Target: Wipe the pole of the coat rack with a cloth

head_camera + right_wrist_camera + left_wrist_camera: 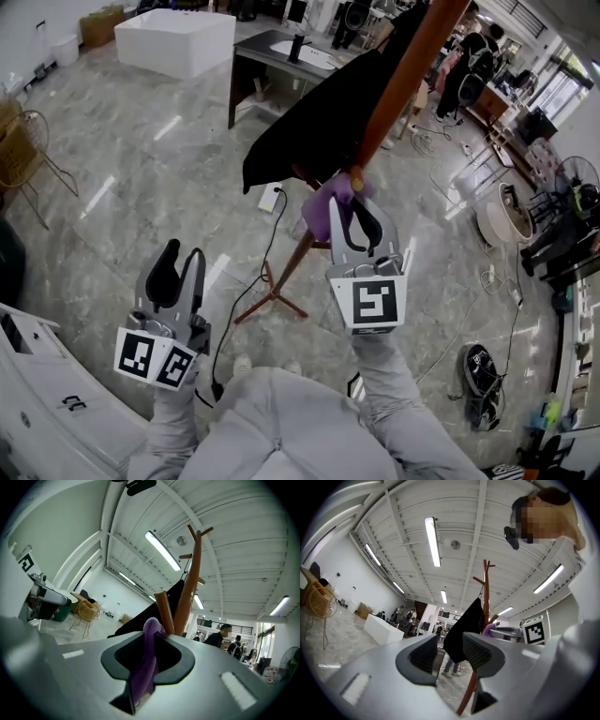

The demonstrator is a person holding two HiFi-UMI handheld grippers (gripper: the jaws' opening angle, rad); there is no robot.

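Two grippers show: the right gripper (363,217), jaws closed on the purple cloth (328,208), seemingly touching the coat rack pole (405,80) at its twelve o'clock, and the left gripper (182,255), at eight o'clock, slightly parted, holding nothing.

Glossy grey marble-look floor (122,187) carries the lot: coat rack (272,298) feet stand approx. mid-room, w/ a black cable (265,253) running past them to a white plug block (270,197), poss. a power strip. White counter (176,39) sits far back, wicker chair (23,155) at left, round black item (480,370) lower right.
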